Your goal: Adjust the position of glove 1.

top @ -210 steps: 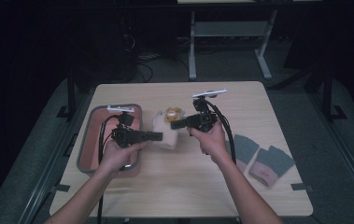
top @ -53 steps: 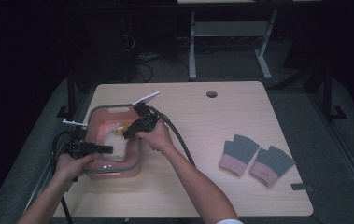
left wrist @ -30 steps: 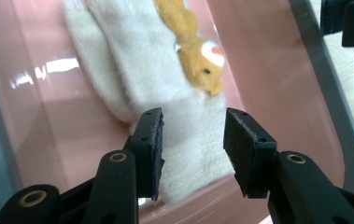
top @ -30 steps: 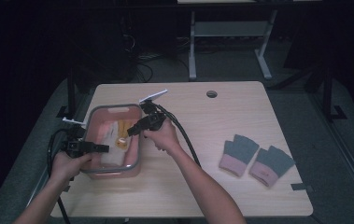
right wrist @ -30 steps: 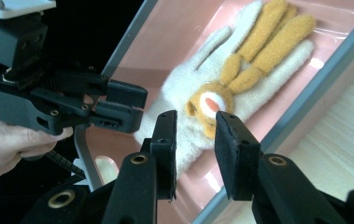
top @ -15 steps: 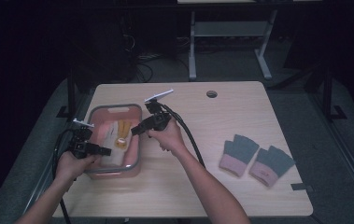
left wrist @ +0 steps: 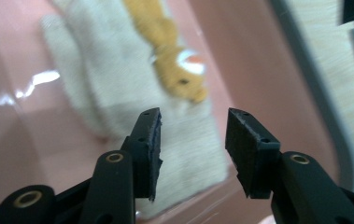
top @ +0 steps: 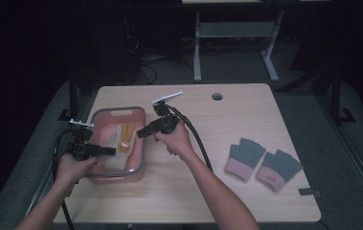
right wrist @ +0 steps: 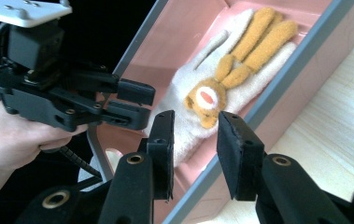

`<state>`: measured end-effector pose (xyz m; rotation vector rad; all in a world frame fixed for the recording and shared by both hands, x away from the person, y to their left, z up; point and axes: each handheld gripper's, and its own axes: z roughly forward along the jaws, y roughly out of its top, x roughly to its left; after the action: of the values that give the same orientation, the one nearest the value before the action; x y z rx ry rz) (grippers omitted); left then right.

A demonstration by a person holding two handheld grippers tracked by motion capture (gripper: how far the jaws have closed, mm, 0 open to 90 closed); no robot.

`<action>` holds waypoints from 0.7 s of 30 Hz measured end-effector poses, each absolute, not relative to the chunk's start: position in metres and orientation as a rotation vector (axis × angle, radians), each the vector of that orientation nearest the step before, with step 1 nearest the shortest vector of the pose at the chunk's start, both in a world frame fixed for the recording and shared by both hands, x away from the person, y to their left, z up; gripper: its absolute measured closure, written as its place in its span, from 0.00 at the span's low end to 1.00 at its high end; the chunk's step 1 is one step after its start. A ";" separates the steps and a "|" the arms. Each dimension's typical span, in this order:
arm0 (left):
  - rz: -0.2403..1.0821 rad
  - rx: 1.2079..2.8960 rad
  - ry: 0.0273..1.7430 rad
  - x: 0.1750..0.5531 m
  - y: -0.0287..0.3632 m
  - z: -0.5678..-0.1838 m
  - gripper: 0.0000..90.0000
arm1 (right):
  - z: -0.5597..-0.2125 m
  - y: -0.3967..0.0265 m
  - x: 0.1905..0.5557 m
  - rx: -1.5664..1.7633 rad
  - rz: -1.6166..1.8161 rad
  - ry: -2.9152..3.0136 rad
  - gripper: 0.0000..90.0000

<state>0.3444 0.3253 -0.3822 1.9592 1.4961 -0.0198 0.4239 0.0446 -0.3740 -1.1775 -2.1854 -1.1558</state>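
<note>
A cream glove [top: 117,143] with an orange animal figure sewn on its back lay flat in a pink bin [top: 139,139] with a grey rim, which stood near the table's left edge. The figure's head [right wrist: 204,100], orange with a white face patch, pointed toward the glove's cuff, and its long orange limbs ran up along the fingers. No brand, label or writing could be read on the glove, the bin or anything else.

The left gripper [top: 106,152] hung over the bin's near left part, held by the left hand [top: 73,165] at the bin's outer side. In the left gripper view its jaws stood apart with nothing between them, above the glove's cuff. The right gripper [top: 143,132] reached in over the bin's right rim from the right hand [top: 176,140]; in the right gripper view its jaws were also parted and empty, above the rim with the glove beyond them.

A pair of grey fingerless gloves [top: 261,162] with pink cuffs lay well apart, near the table's [top: 246,110] right edge. A small round hole [top: 217,96] sat close to the table's far edge.
</note>
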 end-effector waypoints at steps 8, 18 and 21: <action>-0.025 1.931 1.442 0.344 0.318 -0.373 0.57 | -0.373 0.031 0.423 -1.194 -1.175 -2.169 0.72; -0.015 1.938 1.392 0.343 0.305 -0.364 0.54 | -0.372 0.012 0.421 -1.218 -1.200 -2.148 0.70; -0.017 1.934 1.382 0.343 0.302 -0.363 0.54 | -0.372 0.006 0.421 -1.223 -1.204 -2.149 0.69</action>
<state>0.3429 0.3015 -0.3628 1.9344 1.3825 -0.0167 0.4207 0.0056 -0.3721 -1.2233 -2.1486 -1.2042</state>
